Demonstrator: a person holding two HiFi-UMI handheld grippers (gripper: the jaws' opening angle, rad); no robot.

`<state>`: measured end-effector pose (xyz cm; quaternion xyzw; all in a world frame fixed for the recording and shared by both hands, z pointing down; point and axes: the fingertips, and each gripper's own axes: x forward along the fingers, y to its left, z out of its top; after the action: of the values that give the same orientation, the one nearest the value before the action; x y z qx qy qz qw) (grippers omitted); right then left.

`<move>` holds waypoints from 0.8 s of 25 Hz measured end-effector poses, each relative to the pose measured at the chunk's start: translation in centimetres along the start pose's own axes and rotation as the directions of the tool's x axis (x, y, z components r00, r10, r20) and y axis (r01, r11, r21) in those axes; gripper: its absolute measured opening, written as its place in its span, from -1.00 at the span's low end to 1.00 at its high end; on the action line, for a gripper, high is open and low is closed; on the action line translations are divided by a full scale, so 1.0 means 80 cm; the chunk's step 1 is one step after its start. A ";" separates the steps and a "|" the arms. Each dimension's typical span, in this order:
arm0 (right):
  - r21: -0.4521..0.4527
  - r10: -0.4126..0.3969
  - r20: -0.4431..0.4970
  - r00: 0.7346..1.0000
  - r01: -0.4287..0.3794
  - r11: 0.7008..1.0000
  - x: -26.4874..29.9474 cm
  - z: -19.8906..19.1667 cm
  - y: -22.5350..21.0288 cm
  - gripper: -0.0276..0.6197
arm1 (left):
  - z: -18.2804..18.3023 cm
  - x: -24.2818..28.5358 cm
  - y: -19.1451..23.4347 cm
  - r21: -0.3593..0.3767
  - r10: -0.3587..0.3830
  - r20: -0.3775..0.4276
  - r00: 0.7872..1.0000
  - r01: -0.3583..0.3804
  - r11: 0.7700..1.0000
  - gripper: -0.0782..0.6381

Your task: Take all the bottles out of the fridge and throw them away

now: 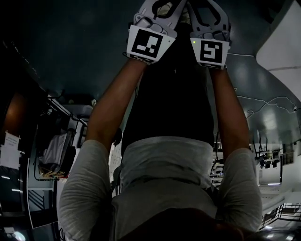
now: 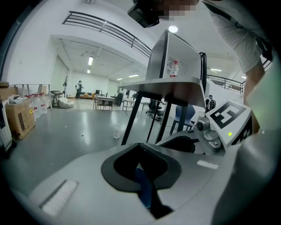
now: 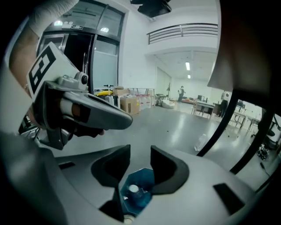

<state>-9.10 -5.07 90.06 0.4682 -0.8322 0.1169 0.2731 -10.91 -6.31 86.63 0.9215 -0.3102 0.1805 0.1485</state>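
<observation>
Both grippers are held side by side, pointing down over a blue bin (image 3: 139,197). My right gripper (image 3: 140,165) is open: there is a clear gap between its dark pads, and nothing is in them. Through that gap I see a clear bottle with a white cap (image 3: 133,190) lying inside the bin. My left gripper (image 2: 141,169) has its pads together, with only a sliver of the blue bin (image 2: 144,186) showing below them. In the head view both grippers (image 1: 164,7) (image 1: 207,7) sit at the top edge. Behind, a small fridge (image 2: 175,57) on a table holds a bottle (image 2: 174,69).
The table's black legs (image 2: 131,121) stand close by. One clear bottle (image 2: 117,131) stands on the grey floor beyond them. Cardboard boxes (image 2: 19,116) are stacked at the far left. More tables and a distant person are at the back of the hall.
</observation>
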 end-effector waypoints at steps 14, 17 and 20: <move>0.125 0.061 0.189 0.980 -0.085 0.988 -0.139 0.233 0.012 -0.64 | 0.201 -0.110 -0.010 -0.088 0.085 0.107 0.991 -0.075 0.993 -0.76; 0.118 0.054 0.225 0.973 -0.082 0.990 -0.163 0.284 -0.001 -0.67 | 0.251 -0.127 -0.017 -0.079 0.082 0.147 0.986 -0.071 0.994 -0.76; 0.102 0.057 0.255 0.965 -0.086 0.991 -0.189 0.329 -0.011 -0.69 | 0.296 -0.145 -0.027 -0.068 0.069 0.172 0.983 -0.058 0.996 -0.76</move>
<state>-11.23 -6.57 59.79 0.4634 -0.8686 0.1131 0.1342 -12.50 -7.81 60.26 0.9182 -0.3569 0.0942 0.1438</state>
